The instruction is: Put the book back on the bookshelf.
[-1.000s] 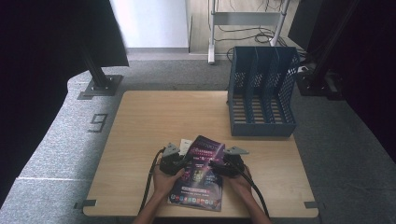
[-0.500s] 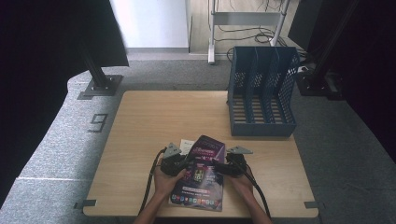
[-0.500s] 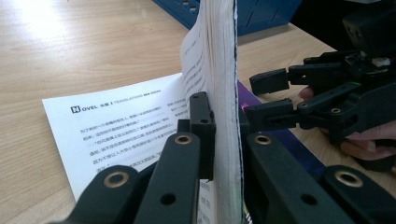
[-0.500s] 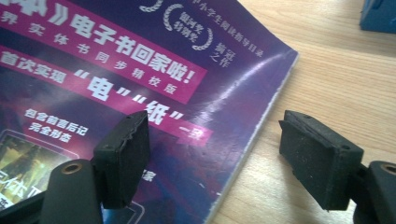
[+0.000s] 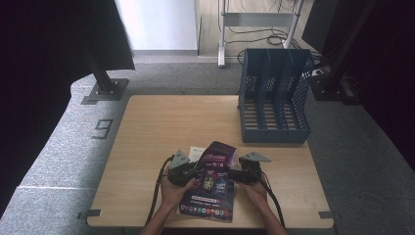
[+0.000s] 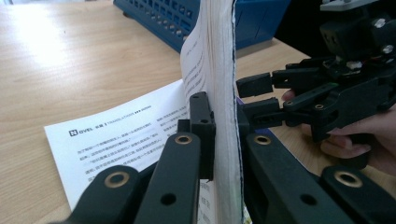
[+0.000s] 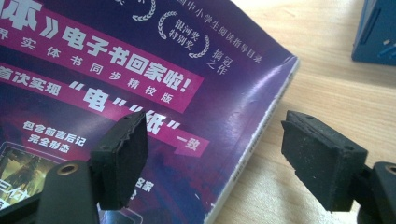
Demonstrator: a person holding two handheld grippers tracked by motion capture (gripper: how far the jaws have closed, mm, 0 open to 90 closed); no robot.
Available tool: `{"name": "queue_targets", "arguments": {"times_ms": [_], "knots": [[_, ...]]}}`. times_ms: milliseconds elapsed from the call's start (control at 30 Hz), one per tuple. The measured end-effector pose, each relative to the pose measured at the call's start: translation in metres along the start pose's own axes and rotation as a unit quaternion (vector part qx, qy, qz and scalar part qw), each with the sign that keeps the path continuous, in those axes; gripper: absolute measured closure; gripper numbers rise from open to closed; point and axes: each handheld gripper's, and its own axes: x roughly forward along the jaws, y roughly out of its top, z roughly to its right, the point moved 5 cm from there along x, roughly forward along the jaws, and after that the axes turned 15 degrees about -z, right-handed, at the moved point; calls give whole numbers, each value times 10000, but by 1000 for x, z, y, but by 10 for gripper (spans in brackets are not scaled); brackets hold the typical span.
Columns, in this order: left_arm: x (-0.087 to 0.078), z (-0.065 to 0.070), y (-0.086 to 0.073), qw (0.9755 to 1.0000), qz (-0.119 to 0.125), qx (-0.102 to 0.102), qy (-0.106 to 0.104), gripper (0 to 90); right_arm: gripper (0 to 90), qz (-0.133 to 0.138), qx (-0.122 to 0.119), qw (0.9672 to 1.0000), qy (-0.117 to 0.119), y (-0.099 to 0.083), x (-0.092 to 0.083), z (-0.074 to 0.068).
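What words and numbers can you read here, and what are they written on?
"9": grey marking on the floor mat.
"NOVEL": white printed page of the book; the lines under it are too small.
"电子书回家啦!": pink band on the glossy purple book cover.
"银河奖特别奖": white wreath badge on that cover.

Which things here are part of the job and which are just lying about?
In the job:
purple glossy magazine
left gripper, clamped on its edge
right gripper, jaws just opened

Lying about:
blue slotted plastic file rack
white printed sheet
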Motion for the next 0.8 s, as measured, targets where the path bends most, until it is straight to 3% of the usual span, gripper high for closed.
{"name": "queue_targets", "arguments": {"times_ms": [133,233,433,800], "knots": [[-4,2,2,10000,90,26,-18,867,224,38,-31,10000,60,1,-1,-1],[-7,4,3,9999,134,36,-34,867,208,36,4,9997,245,1,-1,-3],[-5,4,2,9999,114,56,-53,867,198,-157,21,9990,422,0,3,-3],[-3,-3,0,9998,78,-100,-121,865,223,-233,-13,9990,377,0,3,-3]]}}
